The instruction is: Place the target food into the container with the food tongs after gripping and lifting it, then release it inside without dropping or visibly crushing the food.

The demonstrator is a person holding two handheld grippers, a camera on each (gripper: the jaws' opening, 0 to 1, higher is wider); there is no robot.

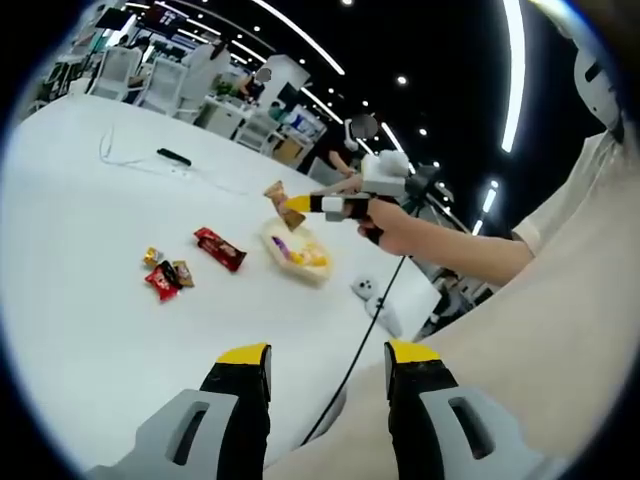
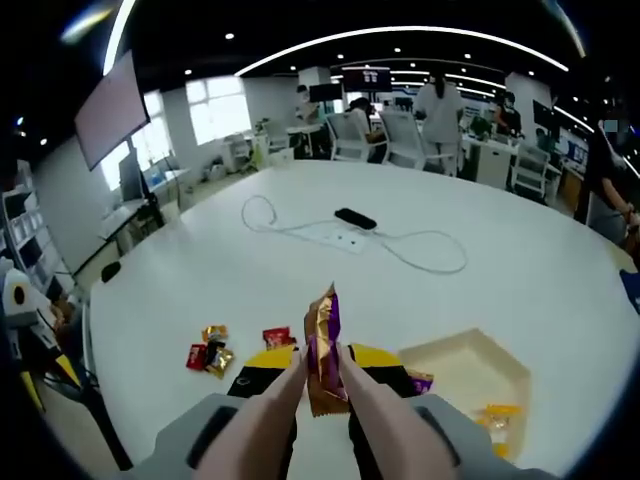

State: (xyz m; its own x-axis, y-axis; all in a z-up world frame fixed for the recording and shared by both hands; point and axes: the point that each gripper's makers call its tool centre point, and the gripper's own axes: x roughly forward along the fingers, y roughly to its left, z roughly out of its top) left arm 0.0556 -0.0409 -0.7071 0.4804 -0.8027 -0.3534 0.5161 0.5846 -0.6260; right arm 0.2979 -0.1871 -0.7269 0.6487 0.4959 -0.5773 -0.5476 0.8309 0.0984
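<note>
the right gripper point(image 2: 322, 372) drives pink tongs point(image 2: 285, 420) clamped on a snack packet point(image 2: 324, 350) beside the container point(image 2: 470, 372) on the worktop point(image 2: 250, 290), while the left gripper point(image 1: 328, 362) hovers, fingers apart.

On the table point(image 2: 560, 270) the tray point(image 2: 478, 368) sits right of the tongs point(image 2: 300, 420) — loose snacks point(image 2: 212, 355) lie left, a cable point(image 2: 400, 245) behind; the tongs hold a wrapped snack point(image 2: 324, 350) upright.

No text, label or number is legible.
</note>
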